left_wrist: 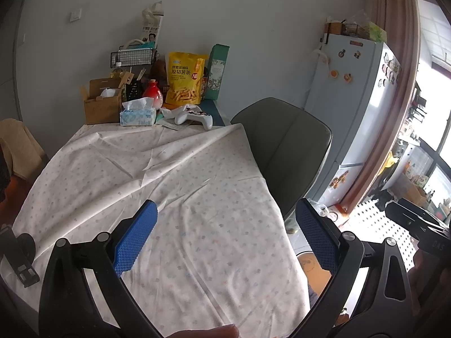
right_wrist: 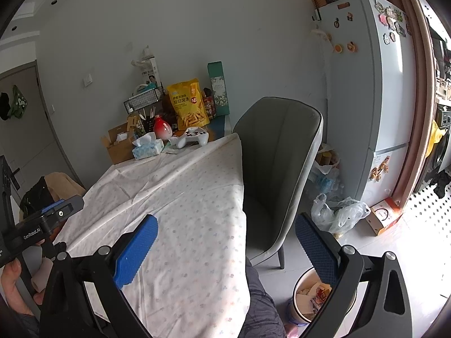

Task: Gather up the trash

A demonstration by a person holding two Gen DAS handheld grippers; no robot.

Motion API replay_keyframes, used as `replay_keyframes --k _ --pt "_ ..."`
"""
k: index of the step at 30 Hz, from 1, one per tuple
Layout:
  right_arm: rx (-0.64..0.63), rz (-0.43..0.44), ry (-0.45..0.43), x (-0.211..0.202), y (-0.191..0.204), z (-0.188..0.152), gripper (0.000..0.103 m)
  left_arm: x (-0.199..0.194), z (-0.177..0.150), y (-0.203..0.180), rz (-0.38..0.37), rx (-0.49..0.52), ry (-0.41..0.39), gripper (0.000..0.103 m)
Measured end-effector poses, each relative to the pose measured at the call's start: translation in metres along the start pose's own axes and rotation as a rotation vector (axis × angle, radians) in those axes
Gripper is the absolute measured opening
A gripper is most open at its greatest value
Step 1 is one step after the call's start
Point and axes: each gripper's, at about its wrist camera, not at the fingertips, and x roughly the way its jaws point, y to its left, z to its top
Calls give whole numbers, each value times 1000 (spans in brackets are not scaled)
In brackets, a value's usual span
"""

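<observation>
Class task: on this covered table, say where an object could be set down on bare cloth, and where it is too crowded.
Free: the wide stretch of tablecloth from the near edge up to the tissue box and game controller, bounded on the right by the grey chair. Crowded: the far end by the wall, with cardboard box, red vase and yellow snack bag.

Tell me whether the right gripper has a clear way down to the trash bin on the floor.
Probably yes: the right gripper is open and empty, and the trash bin stands uncovered beside the table, nothing over it.

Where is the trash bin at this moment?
The trash bin stands on the floor at lower right in the right wrist view, beside the table, before the grey chair.
</observation>
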Motion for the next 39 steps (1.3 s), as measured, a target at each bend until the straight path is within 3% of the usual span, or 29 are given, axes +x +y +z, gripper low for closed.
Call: replay_keyframes --k 39 --pt "20 -2 3 0 -5 -2 95 8 -1 -3 -6 1 19 97"
